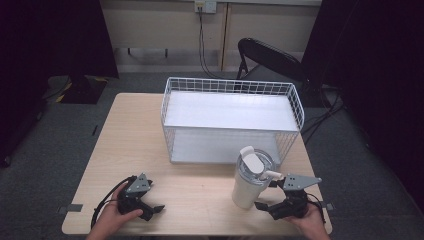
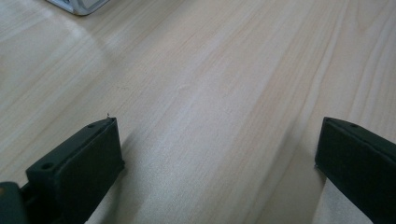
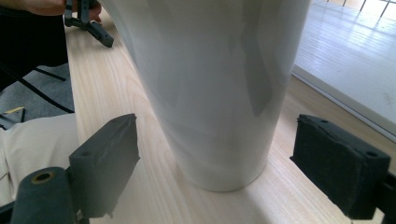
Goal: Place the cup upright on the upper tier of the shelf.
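A white tumbler [image 1: 247,184] [image 3: 215,84] with a clear lid stands upright on the wooden table [image 1: 200,192], near its front right. My right gripper [image 1: 266,195] [image 3: 217,154] is open just to the tumbler's right. The tumbler's base sits between its two jaws, with a gap on each side. My left gripper [image 1: 154,196] [image 2: 219,140] rests low at the front left. It is open over bare wood with nothing between its jaws. The right gripper view also catches that left gripper [image 3: 88,21] far off, with a hand on it.
A white wire basket [image 1: 232,122] with two shelves stands at the table's back middle, open toward me. Its lower shelf [image 3: 345,51] lies just behind the tumbler, and its corner [image 2: 77,4] shows ahead of the left gripper. A black folding chair [image 1: 270,57] stands beyond the table.
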